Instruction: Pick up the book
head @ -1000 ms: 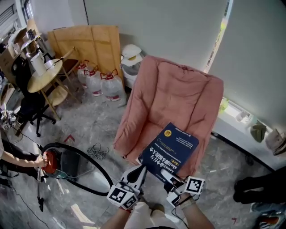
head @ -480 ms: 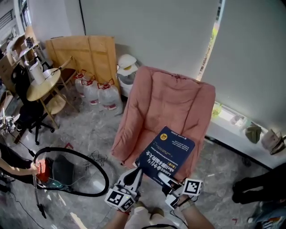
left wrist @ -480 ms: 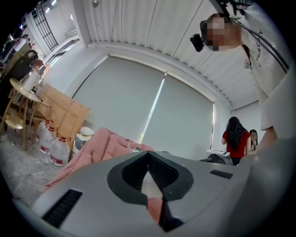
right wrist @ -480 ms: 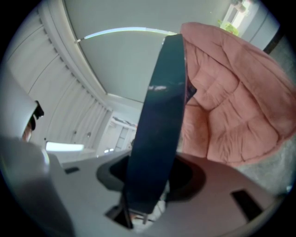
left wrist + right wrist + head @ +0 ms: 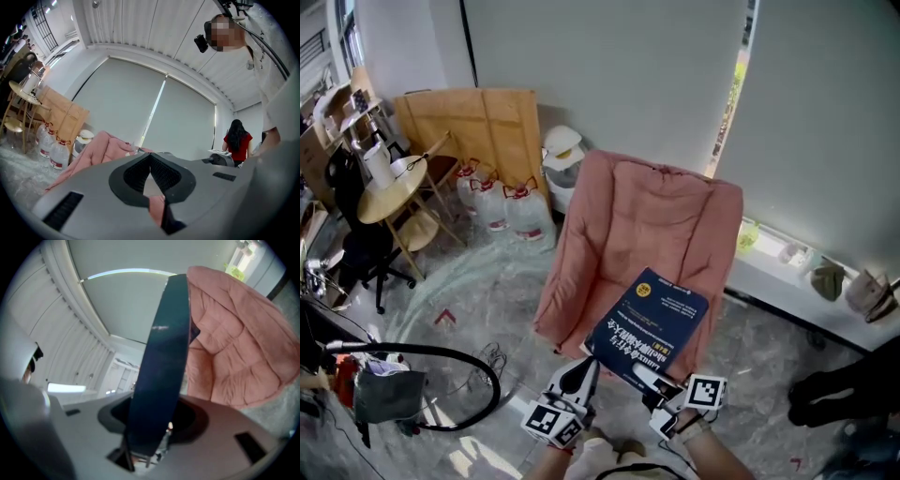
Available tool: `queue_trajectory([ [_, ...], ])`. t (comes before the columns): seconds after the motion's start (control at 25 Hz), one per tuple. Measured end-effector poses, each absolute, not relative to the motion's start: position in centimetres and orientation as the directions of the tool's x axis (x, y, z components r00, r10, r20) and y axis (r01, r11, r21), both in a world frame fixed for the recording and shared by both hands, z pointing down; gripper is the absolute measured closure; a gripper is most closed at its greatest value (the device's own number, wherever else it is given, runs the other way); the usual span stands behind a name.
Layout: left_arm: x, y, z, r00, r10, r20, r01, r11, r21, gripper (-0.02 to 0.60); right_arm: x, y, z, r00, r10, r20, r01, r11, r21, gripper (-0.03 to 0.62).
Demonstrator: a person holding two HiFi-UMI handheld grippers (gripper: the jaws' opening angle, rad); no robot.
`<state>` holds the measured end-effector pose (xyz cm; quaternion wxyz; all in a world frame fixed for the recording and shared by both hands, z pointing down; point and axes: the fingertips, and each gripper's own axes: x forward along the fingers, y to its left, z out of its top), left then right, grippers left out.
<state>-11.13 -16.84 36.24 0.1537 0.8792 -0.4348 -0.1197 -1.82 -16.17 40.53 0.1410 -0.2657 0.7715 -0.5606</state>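
One blue book (image 5: 649, 323) — near edge clamped in the right gripper (image 5: 645, 374) — left gripper (image 5: 592, 360) just beside, jaws together

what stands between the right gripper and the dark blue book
Nothing visible does. The right gripper is already shut on the near edge of the dark blue rectangular book, in front of the pink padded armchair. The left gripper is shut and empty beside the book's near corner.
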Motion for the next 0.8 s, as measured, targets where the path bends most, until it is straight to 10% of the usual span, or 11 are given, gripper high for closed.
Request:
queue_trajectory([
  [0.8,-10.0,-16.5,33.8,0.593,-0.797,-0.119,-0.726,-0.592,0.348,0.572,-1.2,-16.5,38.4,-0.823,-0.565,0.06,-0.255,0.273,-0.928,0.399],
])
